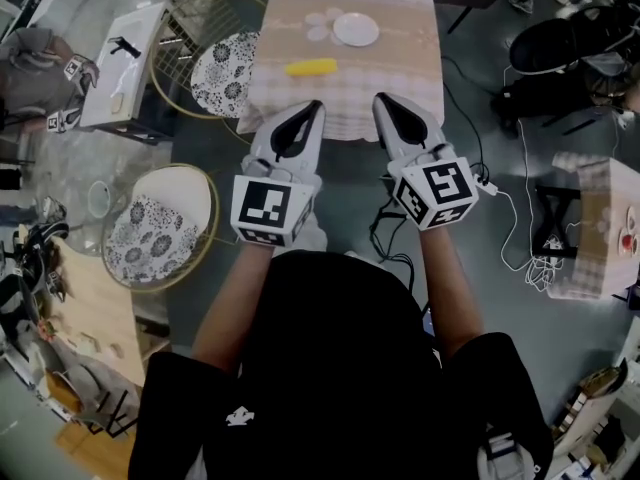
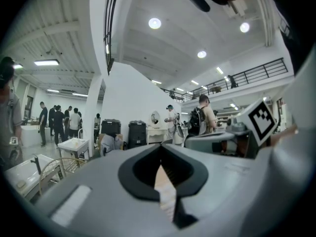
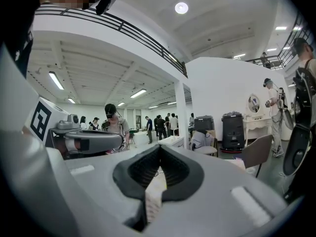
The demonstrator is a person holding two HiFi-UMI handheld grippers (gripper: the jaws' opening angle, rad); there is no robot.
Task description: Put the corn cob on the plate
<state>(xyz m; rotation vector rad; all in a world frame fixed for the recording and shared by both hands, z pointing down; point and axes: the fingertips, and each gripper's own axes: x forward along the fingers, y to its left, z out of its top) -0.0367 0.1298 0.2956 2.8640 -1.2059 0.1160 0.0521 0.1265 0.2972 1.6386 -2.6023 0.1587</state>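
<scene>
**A:** Starting at the left edge, what stands there?

**B:** A round chair [image 1: 224, 73] with a patterned cushion, just beside the table [image 1: 400, 68]. A second chair [image 1: 150, 230] of the same kind stands nearer the person, on the grey floor.

**A:** And the left gripper?

**B:** The left gripper [image 1: 314, 108] points at the table's near edge. Its jaws are pressed together with nothing between them.

**A:** Where is the corn cob?

**B:** The corn cob [image 1: 311, 67] lies on the checked cloth, just beyond the left gripper's tip and apart from it. The plate [image 1: 356, 30] sits farther back and to the right — the cob does not touch it.

**A:** The right gripper?

**B:** The right gripper [image 1: 381, 99] is held alongside the left one, aimed at the same edge. Its jaws are closed too, and empty. Right of it a white cable [image 1: 515, 203] trails over the floor toward a smaller cloth-covered table [image 1: 590, 198] at the edge.
</scene>
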